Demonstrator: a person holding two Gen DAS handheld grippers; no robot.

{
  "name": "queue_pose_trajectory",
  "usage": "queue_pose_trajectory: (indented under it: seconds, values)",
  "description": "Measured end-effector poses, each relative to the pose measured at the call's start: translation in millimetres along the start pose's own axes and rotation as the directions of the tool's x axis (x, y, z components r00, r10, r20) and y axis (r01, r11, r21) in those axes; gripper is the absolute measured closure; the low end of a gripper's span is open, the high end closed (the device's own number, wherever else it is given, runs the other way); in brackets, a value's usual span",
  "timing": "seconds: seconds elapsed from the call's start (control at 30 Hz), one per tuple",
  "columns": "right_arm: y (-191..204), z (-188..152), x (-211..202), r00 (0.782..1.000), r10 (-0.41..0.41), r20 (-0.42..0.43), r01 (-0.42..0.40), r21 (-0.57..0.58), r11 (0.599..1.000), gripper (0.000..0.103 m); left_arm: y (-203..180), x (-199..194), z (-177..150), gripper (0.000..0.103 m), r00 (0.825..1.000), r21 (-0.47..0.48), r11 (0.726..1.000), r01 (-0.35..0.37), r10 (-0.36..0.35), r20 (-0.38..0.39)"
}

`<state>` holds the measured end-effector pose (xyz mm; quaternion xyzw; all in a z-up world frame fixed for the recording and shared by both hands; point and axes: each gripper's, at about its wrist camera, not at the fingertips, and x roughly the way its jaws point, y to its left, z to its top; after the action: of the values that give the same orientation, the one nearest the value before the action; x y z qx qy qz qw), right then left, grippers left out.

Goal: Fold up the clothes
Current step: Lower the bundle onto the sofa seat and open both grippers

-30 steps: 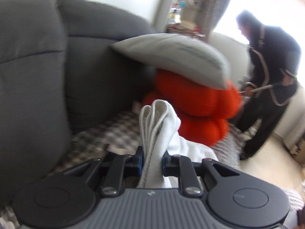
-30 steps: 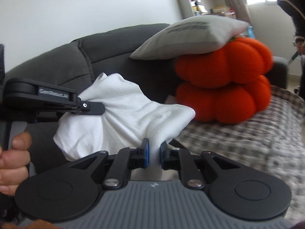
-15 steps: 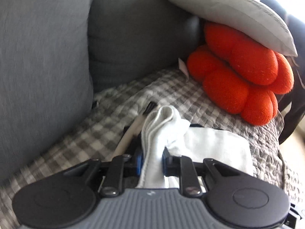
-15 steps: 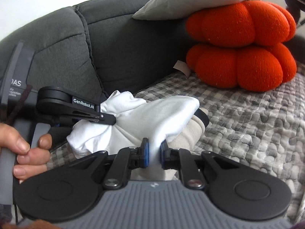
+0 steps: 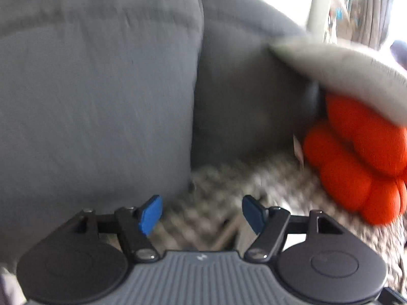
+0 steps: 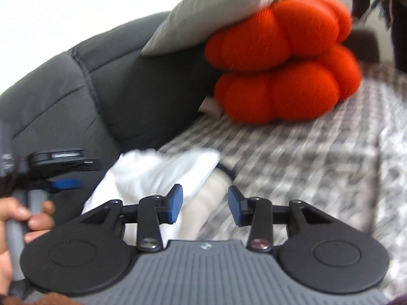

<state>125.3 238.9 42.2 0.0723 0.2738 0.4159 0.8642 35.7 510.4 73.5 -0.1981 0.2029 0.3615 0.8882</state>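
- A dark grey sofa [image 6: 106, 84] is filling the left of both views, its back cushions rising toward 10 o'clock.
- A grey checked cover [image 6: 305, 147] is lying over the seat.
- Orange pumpkin cushions [image 6: 285, 58] are sitting at 1 o'clock, a pale grey pillow [image 6: 203, 10] resting on top.
- A white wall [image 6: 76, 7] is showing behind.
- Daylight is glaring at 2 o'clock beside blurred shelves [image 5: 356, 7].

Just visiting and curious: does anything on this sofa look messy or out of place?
Slightly. The white cloth garment lies rumpled rather than flat on the checked sofa cover, and the grey pillow sits tilted atop the orange pumpkin-shaped cushions.
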Motion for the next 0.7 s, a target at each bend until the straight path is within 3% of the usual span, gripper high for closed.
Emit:
queue_pose_trajectory:
  seconds: [0.07, 0.2, 0.27, 0.47, 0.6, 0.7]
  values:
    - [6.6, 3.7, -0.4, 1.000, 0.012, 0.013, -0.011, -0.040, 0.999, 0.060, 0.4, -9.8, -1.9, 0.035, 0.996, -0.022, 0.996, 0.084, -0.084, 0.009]
    - [29.6, -5.1, 6.3, 0.999, 0.037, -0.001, -0.036, -0.151, 0.988, 0.060, -15.1, -27.1, -29.1, 0.044, 0.970, 0.044, 0.969, 0.241, -0.242, 0.024]
    - [37.2, -16.3, 11.3, 0.999, 0.043, -0.020, -0.046, -0.179, 0.983, 0.068, -22.3, -28.1, -44.3, 0.054, 0.957, 0.083, 0.954, 0.287, -0.290, 0.023]
    - [32.4, -38.0, 24.2, 0.998, 0.015, -0.060, -0.028, -0.215, 0.976, 0.073, -25.7, -0.1, -76.4, 0.070, 0.976, 0.150, 0.964, 0.219, -0.218, -0.025]
    - [30.8, -27.4, 23.7, 0.997, 0.013, -0.076, -0.034, -0.281, 0.959, 0.073, -19.6, 1.1, -80.4, 0.070, 0.972, 0.218, 0.950, 0.222, -0.232, 0.024]
    - [40.1, -14.4, 22.0, 1.000, 0.001, -0.021, -0.009, -0.370, 0.929, 0.073, -17.8, 3.2, -78.9, 0.070, 0.972, 0.232, 0.949, 0.213, -0.230, 0.046]
